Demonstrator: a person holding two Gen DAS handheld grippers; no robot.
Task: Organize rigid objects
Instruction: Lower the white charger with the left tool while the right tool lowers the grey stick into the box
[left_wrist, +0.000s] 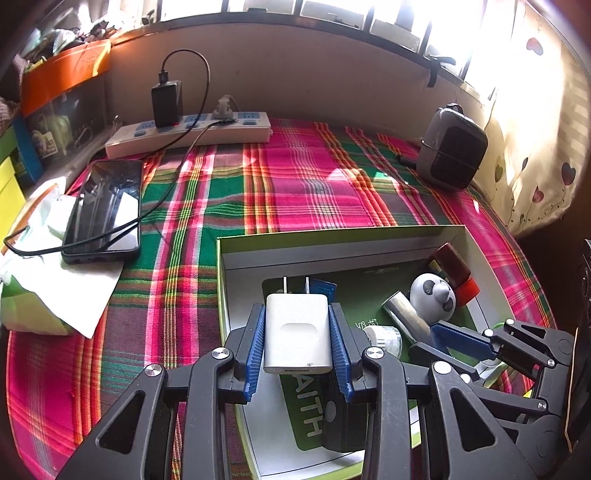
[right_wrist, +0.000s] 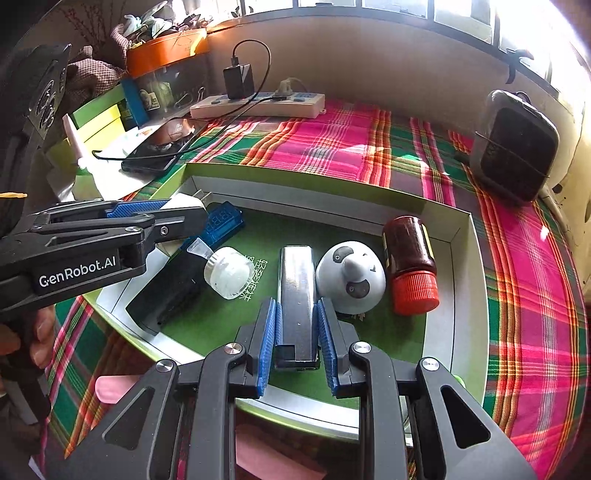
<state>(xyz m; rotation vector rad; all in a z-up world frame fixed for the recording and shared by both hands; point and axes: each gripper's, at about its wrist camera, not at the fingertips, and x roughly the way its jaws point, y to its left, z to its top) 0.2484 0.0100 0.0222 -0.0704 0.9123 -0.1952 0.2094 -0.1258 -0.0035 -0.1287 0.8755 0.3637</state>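
Observation:
My left gripper (left_wrist: 297, 314) is shut on a white USB charger plug (left_wrist: 296, 334), prongs forward, held over the left part of an open green-rimmed box (left_wrist: 332, 240). The left gripper also shows in the right wrist view (right_wrist: 147, 214). My right gripper (right_wrist: 296, 310) has its blue pads around a silver metal bar (right_wrist: 296, 291) that lies on the box floor; a small gap shows on the right side. In the box lie a panda figure (right_wrist: 351, 277), a brown bottle with a red cap (right_wrist: 408, 258), a white round cap (right_wrist: 227, 273), a black block (right_wrist: 166, 295) and a blue display module (right_wrist: 223, 221).
The box (right_wrist: 325, 177) sits on a pink and green plaid cloth (left_wrist: 295, 177). A phone (left_wrist: 105, 210) on a cable, tissues (left_wrist: 44, 288) and a power strip (left_wrist: 188, 133) with a black adapter lie at left and back. A grey speaker-like device (left_wrist: 450, 147) stands at the back right.

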